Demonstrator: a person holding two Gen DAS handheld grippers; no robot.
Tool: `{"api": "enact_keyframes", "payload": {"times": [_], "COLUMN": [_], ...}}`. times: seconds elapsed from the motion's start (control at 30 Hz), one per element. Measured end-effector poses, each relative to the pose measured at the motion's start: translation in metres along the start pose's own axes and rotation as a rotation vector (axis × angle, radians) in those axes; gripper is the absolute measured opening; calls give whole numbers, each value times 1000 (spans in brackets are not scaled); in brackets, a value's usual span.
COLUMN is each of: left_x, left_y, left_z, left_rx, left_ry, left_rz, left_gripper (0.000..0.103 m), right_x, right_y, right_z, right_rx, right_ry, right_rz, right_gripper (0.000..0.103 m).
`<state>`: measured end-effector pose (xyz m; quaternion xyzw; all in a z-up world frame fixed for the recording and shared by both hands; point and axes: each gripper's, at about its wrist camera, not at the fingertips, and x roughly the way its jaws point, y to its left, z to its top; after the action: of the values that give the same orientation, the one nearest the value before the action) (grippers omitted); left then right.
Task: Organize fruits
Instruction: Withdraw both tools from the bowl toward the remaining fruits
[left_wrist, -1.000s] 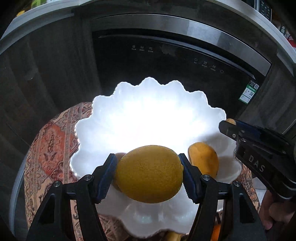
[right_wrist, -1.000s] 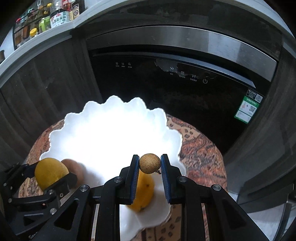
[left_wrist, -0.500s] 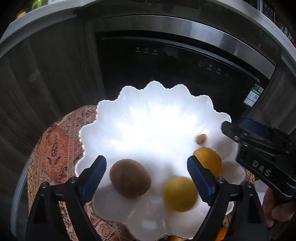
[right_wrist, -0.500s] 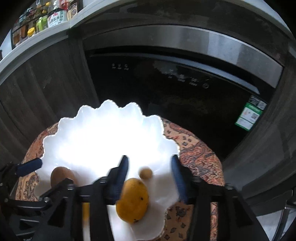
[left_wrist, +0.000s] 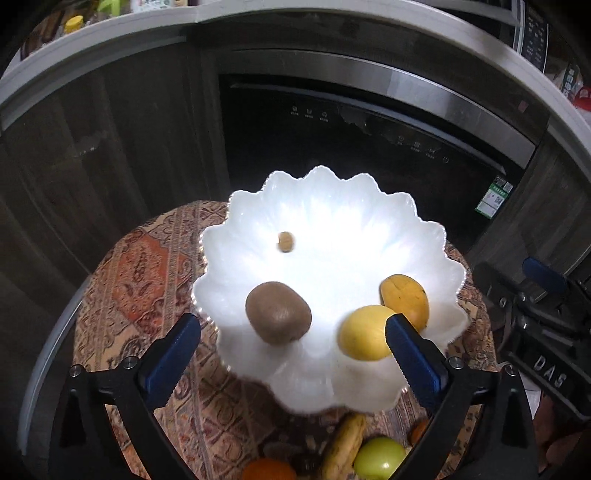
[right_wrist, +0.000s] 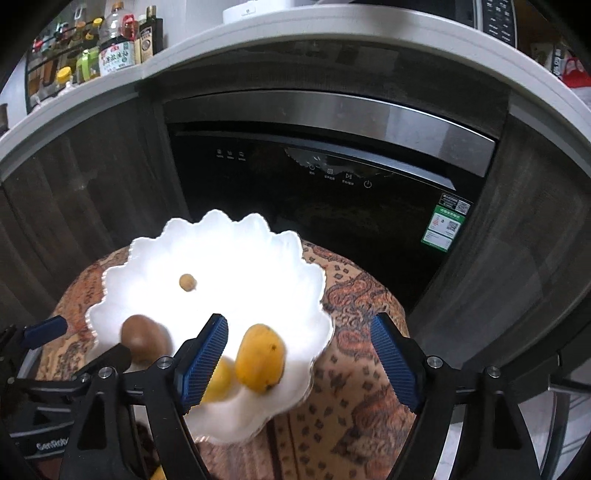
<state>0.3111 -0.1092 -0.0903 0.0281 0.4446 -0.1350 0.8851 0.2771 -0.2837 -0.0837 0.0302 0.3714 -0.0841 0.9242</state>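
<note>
Left wrist view: left gripper (left_wrist: 291, 354) is hanging over the 6 o'clock rim of the white scalloped bowl (left_wrist: 424, 236), jaws opening wide, released, nothing pinched between them. Bowl is sitting on a patterned round tabletop (left_wrist: 147, 266), far rim overhanging toward the dark appliance door (left_wrist: 332, 147) at 12 o'clock; bare cloth lying open at 9 o'clock. Bowl is holding a kiwi (left_wrist: 277, 312), a yellow round fruit (left_wrist: 365, 332) beside the right pad, a mango (left_wrist: 404, 295) touching it, and a small brown longan (left_wrist: 285, 242) alone toward 11 o'clock. Only this view is showing loose fruit at 6 o'clock outside the bowl: banana (left_wrist: 343, 446), green apple (left_wrist: 380, 458), orange (left_wrist: 267, 470). Right wrist view: right gripper (right_wrist: 299, 358) is opening too, released, mango lying below the gap untouched. Only here bottles (right_wrist: 110, 44) are showing on the shelf at 11 o'clock.
</note>
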Motion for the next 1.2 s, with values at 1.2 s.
{"api": "enact_keyframes", "payload": {"times": [1.2], "left_x": [-84], "left_y": [16], "left_z": [-68], "left_rx": [49], "left_ry": [-48], "left_rz": [58], "left_gripper": [102], "right_x": [-83], "right_y": [26], "right_z": [-65], "right_rx": [5], "right_ry": [-21], "right_rz": [42], "right_gripper": [80]}}
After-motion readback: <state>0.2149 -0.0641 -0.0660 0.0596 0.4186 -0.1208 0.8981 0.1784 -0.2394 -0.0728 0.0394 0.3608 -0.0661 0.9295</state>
